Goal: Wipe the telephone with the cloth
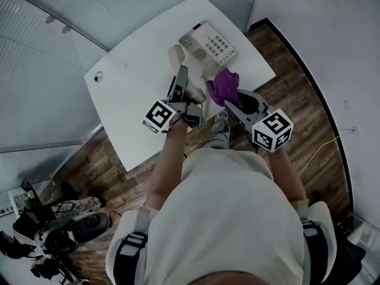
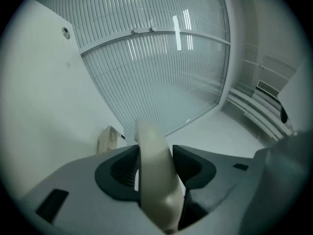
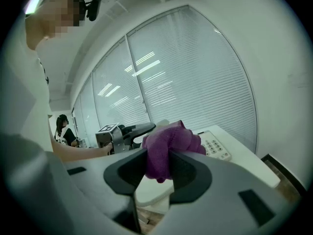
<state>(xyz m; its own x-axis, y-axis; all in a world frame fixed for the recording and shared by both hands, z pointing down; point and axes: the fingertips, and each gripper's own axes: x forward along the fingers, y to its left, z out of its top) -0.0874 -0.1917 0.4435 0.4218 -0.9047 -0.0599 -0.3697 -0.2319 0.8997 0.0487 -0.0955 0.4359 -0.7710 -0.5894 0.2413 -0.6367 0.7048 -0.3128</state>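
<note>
two grips on: my left gripper (image 1: 180,79) clamps the handset (image 1: 176,57), off its cradle, long axis pointing away from me. my right gripper (image 1: 230,100) pinches the purple cloth (image 1: 224,85) just right of it. telephone base (image 1: 211,43) sits beyond, nearer my right.

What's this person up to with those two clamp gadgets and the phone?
A person is setting up to clean a desk phone. The left gripper is clamped on the cream handset, held off the telephone base, which sits on the white table. The right gripper pinches a bunched purple cloth close to the phone. The cloth does not seem to be touching the phone yet.
</note>
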